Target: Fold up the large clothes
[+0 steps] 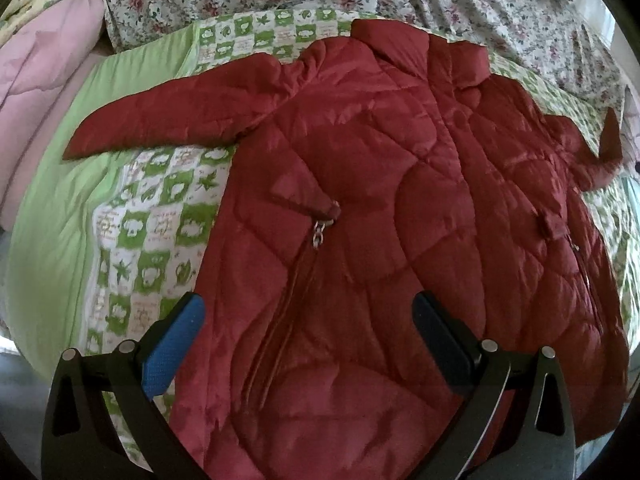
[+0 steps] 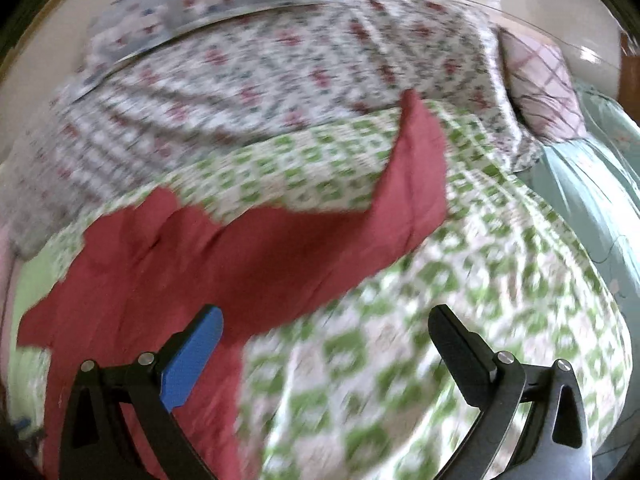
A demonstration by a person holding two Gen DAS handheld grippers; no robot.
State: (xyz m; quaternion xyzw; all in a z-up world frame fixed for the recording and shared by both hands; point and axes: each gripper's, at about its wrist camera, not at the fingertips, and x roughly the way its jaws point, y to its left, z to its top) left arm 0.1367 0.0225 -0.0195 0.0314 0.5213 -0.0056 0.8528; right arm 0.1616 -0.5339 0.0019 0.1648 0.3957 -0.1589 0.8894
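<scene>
Jacket [image 1: 380, 220], dark red quilted, lies spread flat w/ front up on green-checked quilt [image 1: 132, 236], one sleeve [image 1: 168, 112] out toward quilt's plain green edge. Left gripper [image 1: 308, 344] spread wide over jacket's hem, holding nothing. Right gripper [image 2: 324, 356] likewise spread & empty above quilt beside other sleeve [image 2: 416, 184]; that view blurred.

Bed [image 1: 48, 216]: green quilt [image 1: 160, 240], red jacket [image 1: 380, 220] flat.

**Obscured and cut-off items**

Right wrist view: smeared throughout; red jacket [image 2: 248, 248] quilting and green-checked quilt [image 2: 460, 300] motifs unreadable. Left wrist view: jacket hem runs off the bottom edge; right sleeve [image 1: 600, 156] cuff distorted at the rim.
</scene>
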